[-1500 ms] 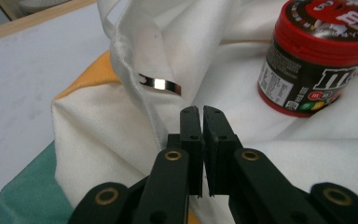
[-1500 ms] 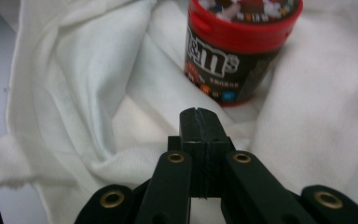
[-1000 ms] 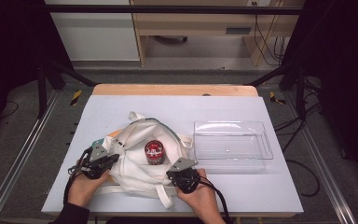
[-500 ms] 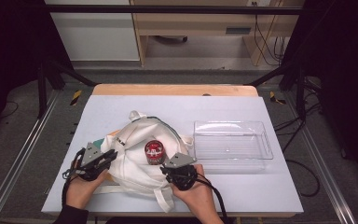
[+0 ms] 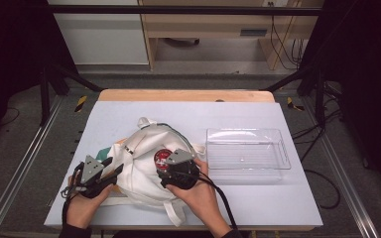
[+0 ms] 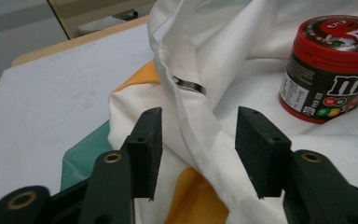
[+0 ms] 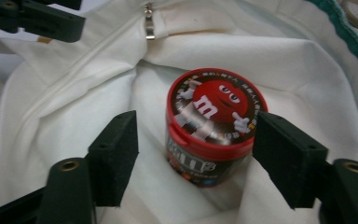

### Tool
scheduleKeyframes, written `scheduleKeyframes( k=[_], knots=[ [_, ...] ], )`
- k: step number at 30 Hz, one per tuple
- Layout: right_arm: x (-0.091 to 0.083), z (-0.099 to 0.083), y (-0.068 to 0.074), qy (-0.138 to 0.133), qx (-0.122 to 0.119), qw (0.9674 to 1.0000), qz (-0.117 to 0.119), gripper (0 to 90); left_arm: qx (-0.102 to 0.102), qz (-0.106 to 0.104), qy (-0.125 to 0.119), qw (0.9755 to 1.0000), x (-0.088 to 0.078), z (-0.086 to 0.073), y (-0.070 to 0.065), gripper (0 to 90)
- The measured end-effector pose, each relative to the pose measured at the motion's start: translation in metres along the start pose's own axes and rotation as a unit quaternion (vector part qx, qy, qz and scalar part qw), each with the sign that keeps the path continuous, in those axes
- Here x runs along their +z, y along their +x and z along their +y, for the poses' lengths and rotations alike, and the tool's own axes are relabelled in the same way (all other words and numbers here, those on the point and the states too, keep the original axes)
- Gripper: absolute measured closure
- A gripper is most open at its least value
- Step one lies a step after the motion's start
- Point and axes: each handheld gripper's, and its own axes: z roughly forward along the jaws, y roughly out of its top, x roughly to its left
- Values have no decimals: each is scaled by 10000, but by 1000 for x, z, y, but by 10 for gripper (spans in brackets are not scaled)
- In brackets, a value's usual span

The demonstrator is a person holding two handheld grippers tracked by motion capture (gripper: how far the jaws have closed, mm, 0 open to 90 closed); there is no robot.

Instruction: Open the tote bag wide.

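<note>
A white cloth bag [image 5: 138, 171] lies open on the table, and a red M&M's tub [image 5: 161, 159] stands upright inside it. My left gripper [image 6: 198, 126] is at the bag's left edge; its jaws have just been opening, and a fold of the bag's seam [image 6: 191, 135] with a metal clip runs loosely between them. My right gripper [image 7: 196, 126] hovers over the tub [image 7: 209, 126]; its jaws have just been opening too. They stand on either side of the tub, the right pad [image 7: 284, 154] close to the lid and the left pad clearly apart.
A clear plastic tray [image 5: 248, 133] stands to the right of the bag. Orange and teal cloth [image 6: 81, 156] shows under the bag's left side. The pale table top [image 5: 188, 114] runs on to a wooden far edge.
Both grippers have opened from shut. The right hand has risen and moved up-left from the bag's near edge to over the tub. The left hand has hardly shifted.
</note>
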Motion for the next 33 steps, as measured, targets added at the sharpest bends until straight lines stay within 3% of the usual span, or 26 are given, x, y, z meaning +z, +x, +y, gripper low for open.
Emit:
scheduleKeyframes(
  k=[5, 12, 20, 33],
  knots=[
    [14, 5, -6, 145, 53, 9999, -38, 224, -11, 18, 21, 10000, 1, -1, 1, 476],
    [27, 4, -10, 300, 142, 9994, 0, 194, 23, 7, 52, 10000, 2, -1, 0, 470],
    [39, 1, -13, 431, 223, 9988, 38, 205, 40, 4, 82, 10000, 2, -1, 0, 467],
    [48, -1, -16, 535, 86, 9985, 77, 241, 67, 8, 114, 9999, 3, -1, -1, 462]
  ],
)
